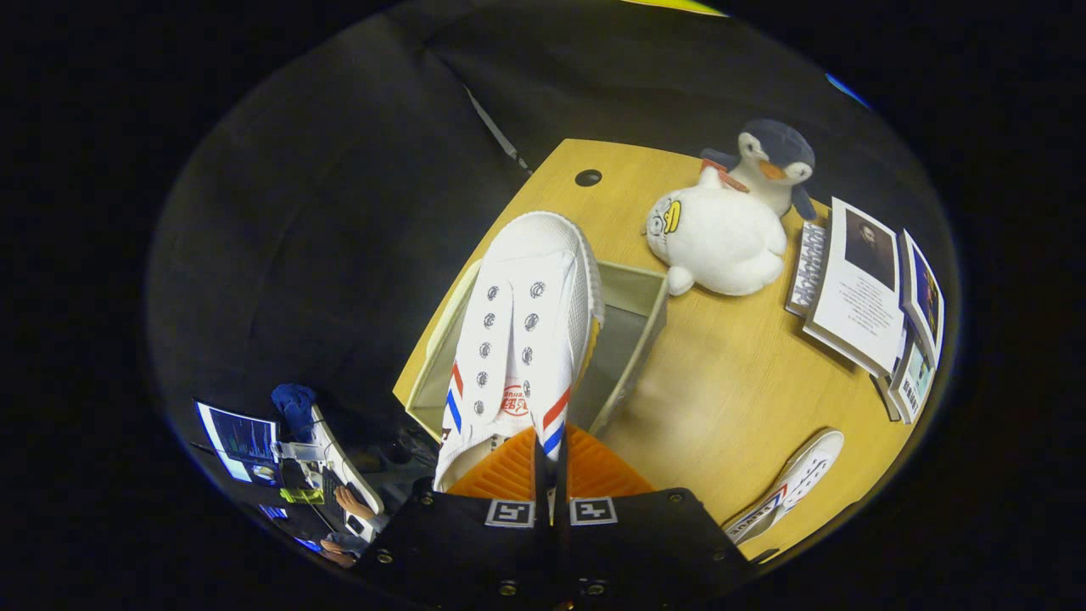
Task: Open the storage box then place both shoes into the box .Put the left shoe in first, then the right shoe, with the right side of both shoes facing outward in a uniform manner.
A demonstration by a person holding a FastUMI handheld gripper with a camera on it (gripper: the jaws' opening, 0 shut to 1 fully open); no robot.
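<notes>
Gripper view: the claw [550, 475], closed on the heel of one shoe [522, 339], holds it over the open storage box [632, 318], while the second shoe [789, 488] waits at 4 o'clock on the tabletop [738, 382].

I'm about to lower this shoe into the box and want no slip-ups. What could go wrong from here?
1. The gripper pinches only the heel end of the shoe; it could swing or slip out.
2. The toe overhangs the box rim and might catch.
3. The plush penguin sits close beside the box and could be bumped.
</notes>
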